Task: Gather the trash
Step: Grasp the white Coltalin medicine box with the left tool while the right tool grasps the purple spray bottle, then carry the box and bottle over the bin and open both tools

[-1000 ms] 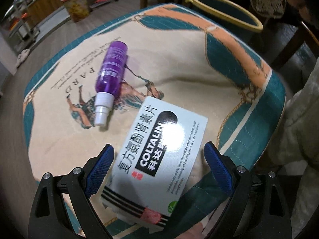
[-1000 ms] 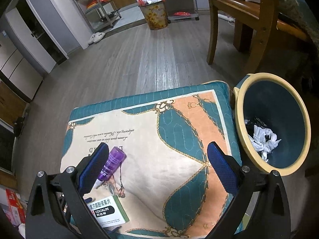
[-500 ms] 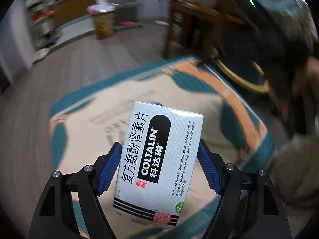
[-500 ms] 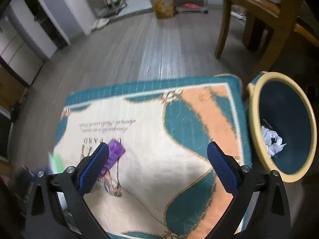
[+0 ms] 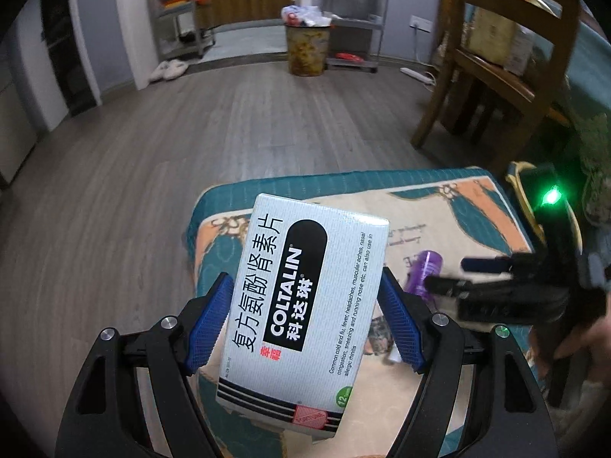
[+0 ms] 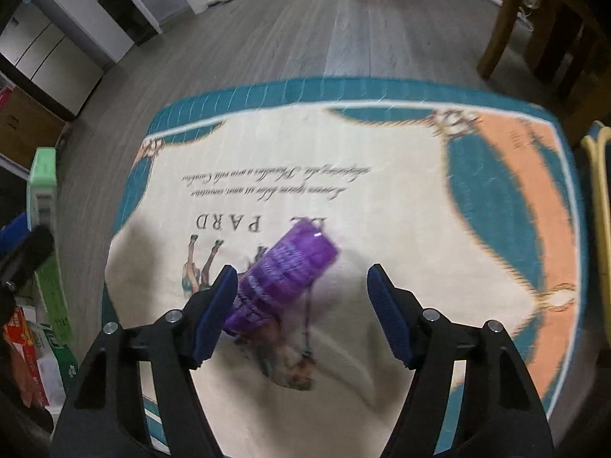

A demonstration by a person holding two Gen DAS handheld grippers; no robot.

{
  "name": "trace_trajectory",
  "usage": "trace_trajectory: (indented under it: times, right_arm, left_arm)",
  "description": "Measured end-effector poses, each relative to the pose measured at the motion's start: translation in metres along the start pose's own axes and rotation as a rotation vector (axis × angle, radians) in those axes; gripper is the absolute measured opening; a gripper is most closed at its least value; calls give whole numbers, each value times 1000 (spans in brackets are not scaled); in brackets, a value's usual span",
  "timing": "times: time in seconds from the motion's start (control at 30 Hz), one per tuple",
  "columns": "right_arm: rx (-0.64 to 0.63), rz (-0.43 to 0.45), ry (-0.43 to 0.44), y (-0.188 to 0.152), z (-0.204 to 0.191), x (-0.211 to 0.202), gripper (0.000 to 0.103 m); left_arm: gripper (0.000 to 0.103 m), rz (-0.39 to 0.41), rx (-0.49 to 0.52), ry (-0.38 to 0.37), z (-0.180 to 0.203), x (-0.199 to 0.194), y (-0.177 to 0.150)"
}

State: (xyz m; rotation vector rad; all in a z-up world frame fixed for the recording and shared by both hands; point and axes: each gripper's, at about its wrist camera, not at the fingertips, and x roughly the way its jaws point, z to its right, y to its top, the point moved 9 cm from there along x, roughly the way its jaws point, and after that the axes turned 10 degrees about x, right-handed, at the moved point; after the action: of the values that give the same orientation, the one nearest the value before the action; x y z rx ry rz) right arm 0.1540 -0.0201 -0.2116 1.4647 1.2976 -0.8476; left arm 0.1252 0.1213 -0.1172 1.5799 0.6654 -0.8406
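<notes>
Box (image 5: 301, 301) rides clamped in left gripper (image 5: 305, 328) above cushion (image 6: 382, 160); right gripper (image 6: 301, 313), jaws just closing but not yet gripping, straddles purple bottle (image 6: 282, 278) lying there, so centre it before squeezing mid-body.

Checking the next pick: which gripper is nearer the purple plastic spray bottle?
Right. The right gripper straddles the purple plastic spray bottle; the left gripper holds the white medicine box above the cushion.

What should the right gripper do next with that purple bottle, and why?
Probably shift slightly left, then close. The purple bottle lies on the cushion between the right gripper's jaws, which have just been closing, but it sits against the left pad with a gap on the right.
</notes>
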Motion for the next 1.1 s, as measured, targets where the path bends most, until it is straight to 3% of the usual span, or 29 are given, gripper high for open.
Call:
trace_trajectory:
  times: [0.17, 0.27, 0.33, 0.4, 0.83, 1.1]
  right_arm:
    - [-84, -22, -39, -7, -11, 21, 69]
    - [-139, -13, -50, -9, -15, 26, 64]
    - [-140, -18, -52, -10, -14, 24, 40]
    - [-153, -20, -64, -10, -11, 22, 36]
    - [-103, 98, -48, 17, 33, -39, 33]
    - [-43, 235, -15, 43, 77, -107, 32]
  left_arm:
    - [77, -4, 5, 5, -2, 1, -2]
    - [77, -5, 0, 8, -2, 0, -3]
    - [77, -7, -2, 11, 1, 1, -2]
    - [77, -5, 2, 11, 3, -1, 0]
    - [77, 28, 27, 15, 25, -11, 18]
    - [77, 58, 67, -6, 67, -9, 48]
